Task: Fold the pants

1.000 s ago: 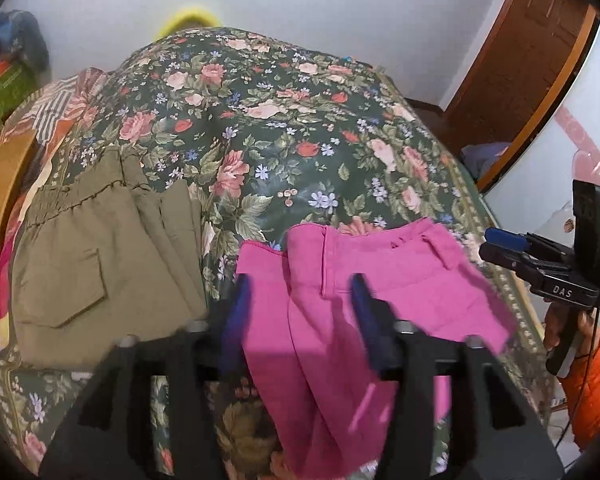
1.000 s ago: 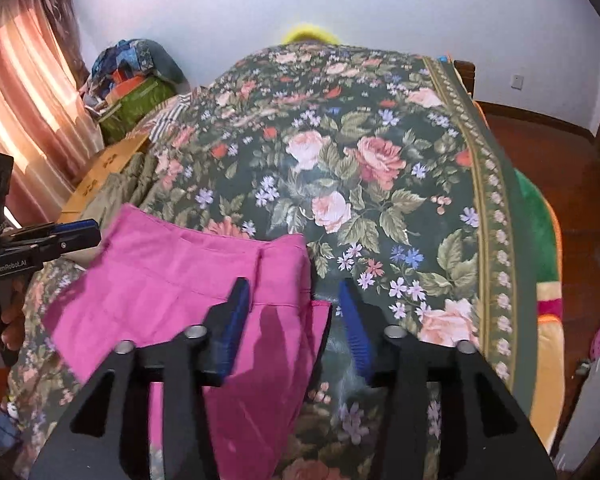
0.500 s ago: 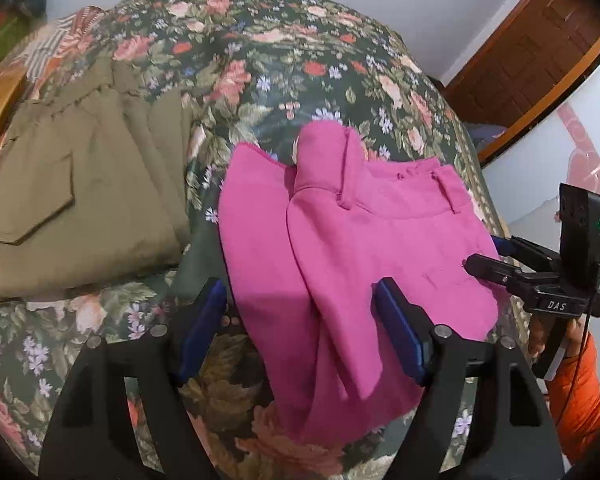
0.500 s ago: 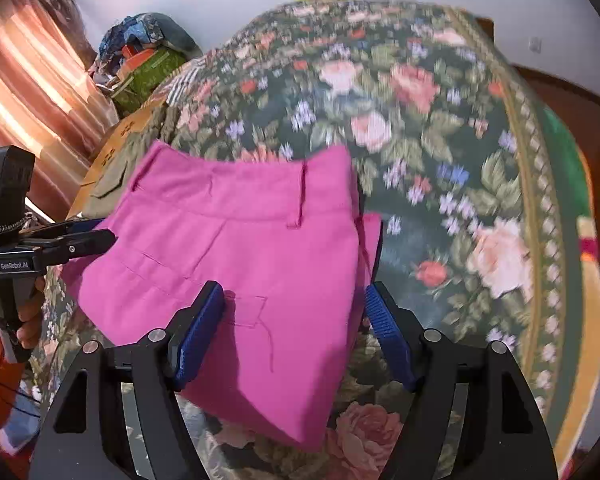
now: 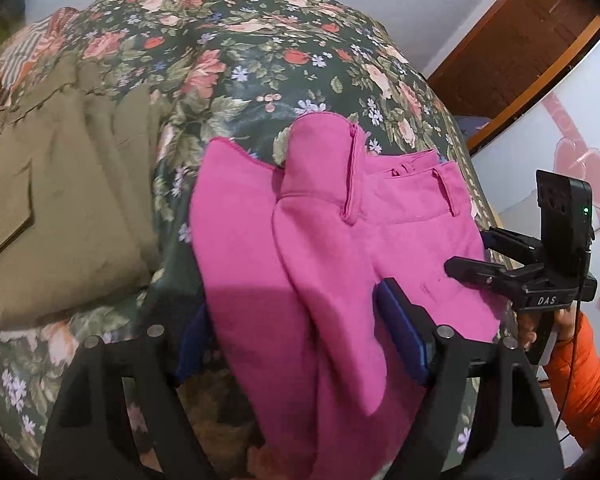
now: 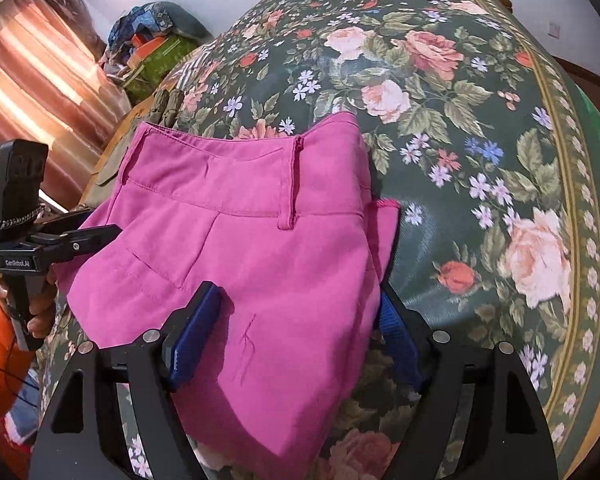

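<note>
Change since earlier: both grippers dropped closer to the pink pants (image 5: 340, 264); jaws went from narrow a second ago to wide; pants filled more of each view.
Pink pants position: lay folded on the floral bedspread (image 5: 260, 60), waistband toward the far side, lower part hanging over the near bed edge.
Pink pants detail: belt loop and waistband seam showed in right wrist view (image 6: 260, 240); second layer stuck out on the far right of the pile.
Left gripper (image 5: 296, 340): spread wide, straddling the pants; right blue pad on top of the fabric, left blue pad partly hidden behind the fabric edge; nothing clamped.
Right gripper (image 6: 296, 332): spread wide, straddling the pants; left blue pad on the fabric, right pad just beside the pants edge; nothing clamped.
Cross view: right gripper seen from left wrist view at the right side of the pants (image 5: 472, 260), fingertips over the fabric; left gripper seen from right wrist view at the left side (image 6: 84, 236), touching the pants edge.
Olive garment (image 5: 60, 200): lay on the bedspread to the left of the pants, near but apart.
Background: wooden door (image 5: 512, 40) far right; curtain (image 6: 32, 80) and a pile of clutter (image 6: 156, 44) far left.
</note>
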A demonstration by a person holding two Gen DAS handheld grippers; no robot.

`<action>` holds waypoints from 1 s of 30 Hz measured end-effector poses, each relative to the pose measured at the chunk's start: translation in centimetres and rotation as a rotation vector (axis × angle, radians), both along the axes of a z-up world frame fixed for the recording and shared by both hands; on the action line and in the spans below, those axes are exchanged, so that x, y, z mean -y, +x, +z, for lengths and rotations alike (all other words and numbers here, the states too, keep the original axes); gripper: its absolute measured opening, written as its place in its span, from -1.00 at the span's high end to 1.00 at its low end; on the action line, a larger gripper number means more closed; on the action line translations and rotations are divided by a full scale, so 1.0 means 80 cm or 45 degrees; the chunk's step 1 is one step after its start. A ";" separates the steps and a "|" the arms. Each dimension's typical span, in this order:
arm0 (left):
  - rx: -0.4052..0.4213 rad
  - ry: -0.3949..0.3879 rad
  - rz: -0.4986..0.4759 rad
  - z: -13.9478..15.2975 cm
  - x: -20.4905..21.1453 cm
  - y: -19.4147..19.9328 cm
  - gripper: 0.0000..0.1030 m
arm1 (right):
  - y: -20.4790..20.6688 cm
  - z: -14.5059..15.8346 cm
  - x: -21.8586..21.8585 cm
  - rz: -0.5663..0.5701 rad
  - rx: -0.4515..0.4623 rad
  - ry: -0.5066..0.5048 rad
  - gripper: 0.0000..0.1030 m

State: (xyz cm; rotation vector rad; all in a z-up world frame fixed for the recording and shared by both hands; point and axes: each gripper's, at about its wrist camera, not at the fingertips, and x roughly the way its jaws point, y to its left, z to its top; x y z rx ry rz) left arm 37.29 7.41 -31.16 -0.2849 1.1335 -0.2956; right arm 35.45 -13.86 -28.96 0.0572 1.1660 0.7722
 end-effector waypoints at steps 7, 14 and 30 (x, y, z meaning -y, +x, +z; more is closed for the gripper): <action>-0.011 -0.061 0.023 -0.005 -0.002 0.014 0.10 | 0.007 -0.001 -0.004 -0.007 0.009 0.029 0.00; 0.087 0.029 -0.035 0.024 0.015 -0.003 0.42 | 0.003 0.024 0.002 -0.040 0.086 0.062 0.56; 0.361 0.067 0.039 0.147 -0.041 -0.071 0.45 | -0.039 0.131 -0.042 0.024 0.323 0.111 0.60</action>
